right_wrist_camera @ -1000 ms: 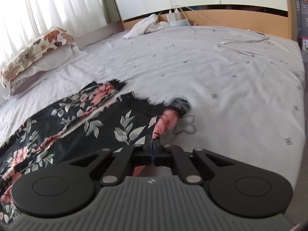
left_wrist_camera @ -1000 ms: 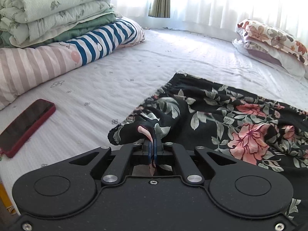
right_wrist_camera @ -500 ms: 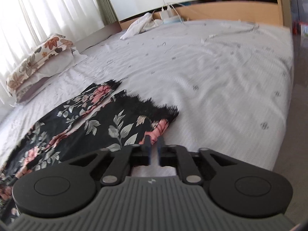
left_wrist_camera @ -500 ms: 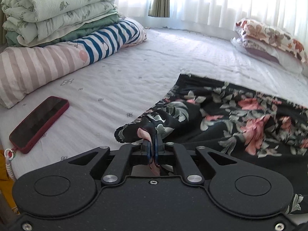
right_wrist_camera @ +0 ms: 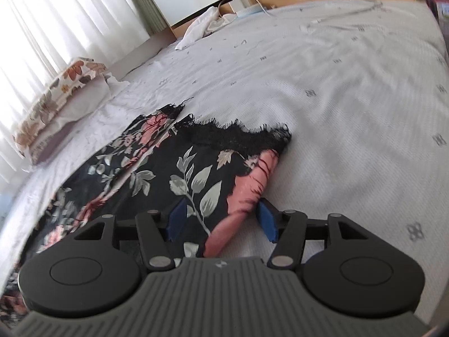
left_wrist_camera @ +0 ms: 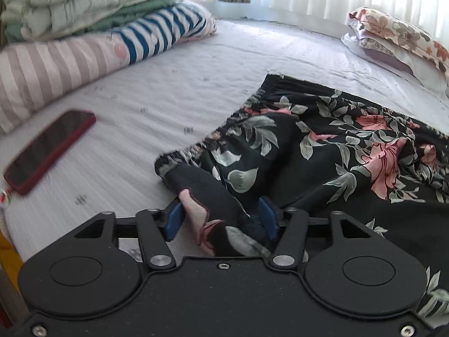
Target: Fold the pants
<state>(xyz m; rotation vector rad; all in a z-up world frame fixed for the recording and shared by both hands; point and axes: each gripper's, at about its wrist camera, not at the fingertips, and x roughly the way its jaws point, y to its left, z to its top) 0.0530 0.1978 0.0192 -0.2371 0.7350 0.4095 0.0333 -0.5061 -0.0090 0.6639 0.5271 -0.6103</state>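
Black floral pants (left_wrist_camera: 322, 151) lie flat on the white bed (left_wrist_camera: 168, 90). In the left wrist view their elastic waistband end lies between the blue pads of my left gripper (left_wrist_camera: 221, 219), whose jaws are opening; the pads stand apart from the cloth. In the right wrist view the pants (right_wrist_camera: 157, 174) end in a black lace hem near the middle. The pink-flowered hem corner lies between the pads of my right gripper (right_wrist_camera: 221, 219), whose jaws are also opening and no longer press on it.
A red phone (left_wrist_camera: 47, 148) lies on the sheet at the left. Folded quilts and striped pillows (left_wrist_camera: 92, 28) are stacked at the back left. Floral pillows (left_wrist_camera: 401, 42) lie by the curtain. White cloth (right_wrist_camera: 204, 26) and charger cables (right_wrist_camera: 336, 19) sit near the headboard.
Both grippers have gone from shut on the pants to wide apart, letting the cloth drop onto the bed. Both have sunk lower toward the sheet, and the right one has rolled.
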